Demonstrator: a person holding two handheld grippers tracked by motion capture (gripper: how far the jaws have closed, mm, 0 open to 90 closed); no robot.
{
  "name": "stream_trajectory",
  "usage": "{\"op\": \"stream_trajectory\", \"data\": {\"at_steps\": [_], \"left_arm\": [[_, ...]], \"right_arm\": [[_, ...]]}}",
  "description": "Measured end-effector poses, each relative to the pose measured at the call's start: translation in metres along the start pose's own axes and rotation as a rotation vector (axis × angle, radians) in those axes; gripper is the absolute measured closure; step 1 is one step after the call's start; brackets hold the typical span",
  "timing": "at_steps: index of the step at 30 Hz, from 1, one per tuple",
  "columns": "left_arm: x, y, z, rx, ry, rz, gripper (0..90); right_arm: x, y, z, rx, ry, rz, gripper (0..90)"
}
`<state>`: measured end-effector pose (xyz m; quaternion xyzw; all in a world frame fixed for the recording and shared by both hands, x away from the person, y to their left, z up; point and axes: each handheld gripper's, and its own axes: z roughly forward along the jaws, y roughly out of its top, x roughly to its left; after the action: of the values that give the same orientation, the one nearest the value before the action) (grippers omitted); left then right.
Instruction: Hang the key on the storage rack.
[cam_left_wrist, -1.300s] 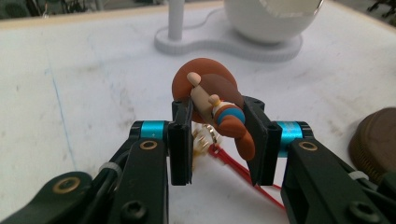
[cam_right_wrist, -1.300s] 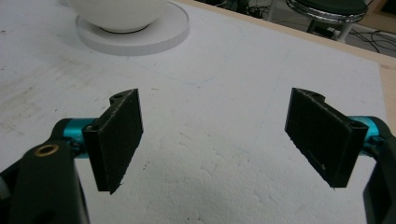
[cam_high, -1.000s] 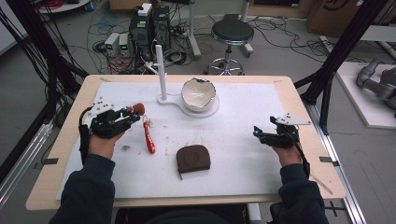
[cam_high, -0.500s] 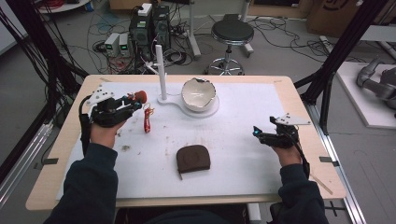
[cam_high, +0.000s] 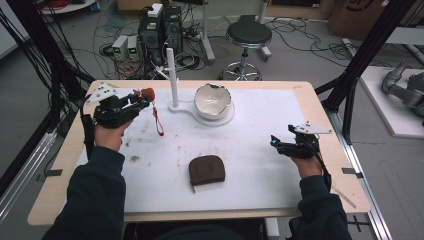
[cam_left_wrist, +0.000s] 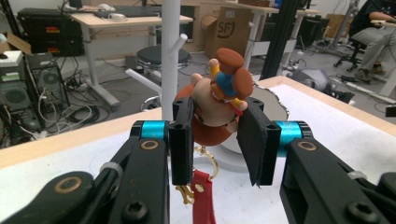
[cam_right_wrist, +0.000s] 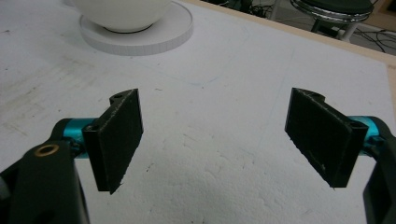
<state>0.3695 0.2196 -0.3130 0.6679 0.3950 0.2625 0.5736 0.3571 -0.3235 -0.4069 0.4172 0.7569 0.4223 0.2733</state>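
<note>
**Figurine keychain held just short of the white peg stand**

Left hand-held gripper (cam_high: 141, 98) is clamped on a small figurine keychain (cam_left_wrist: 219, 100), its black pads pressing the toy's round sides. In the left gripper view the figure is a glossy, moulded piece, brown and tan with a blue and yellow patch, and beneath it hang a gold ring and clasp (cam_left_wrist: 198, 179) and a flat red strap (cam_high: 158, 122). The strap's long axis runs straight down, dangling free above the surface (cam_high: 260, 150).

The white peg stand (cam_high: 172, 75) lies just ahead of the toy, to the right in the high view, upright, smooth and matte, with short pegs branching off its post (cam_left_wrist: 173, 46). It looks near but apart from the toy. Hanging the keychain would seem to call for lifting the ring over a peg. The left hand is far nearer the stand.

Right hand-held gripper (cam_high: 276, 143) rests well apart at the surface's right side, jaws wide and holding nothing, their pads rough and foam-like. A white bowl (cam_high: 213, 101) with a jagged rim sits on the stand's round base, and a dark brown pouch (cam_high: 206, 170) lies nearer the person.
</note>
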Motion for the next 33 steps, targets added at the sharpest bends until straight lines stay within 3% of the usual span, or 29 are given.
{"op": "stream_trajectory", "data": {"at_steps": [22,33], "left_arm": [[-0.005,0.058,0.03,-0.026,0.007,0.058,66.5],[-0.003,0.07,0.051,-0.025,0.018,0.058,66.7]], "right_arm": [[-0.001,0.0,0.001,-0.001,0.008,0.003,19.4],[-0.002,-0.001,0.002,-0.001,0.012,0.007,19.4]]}}
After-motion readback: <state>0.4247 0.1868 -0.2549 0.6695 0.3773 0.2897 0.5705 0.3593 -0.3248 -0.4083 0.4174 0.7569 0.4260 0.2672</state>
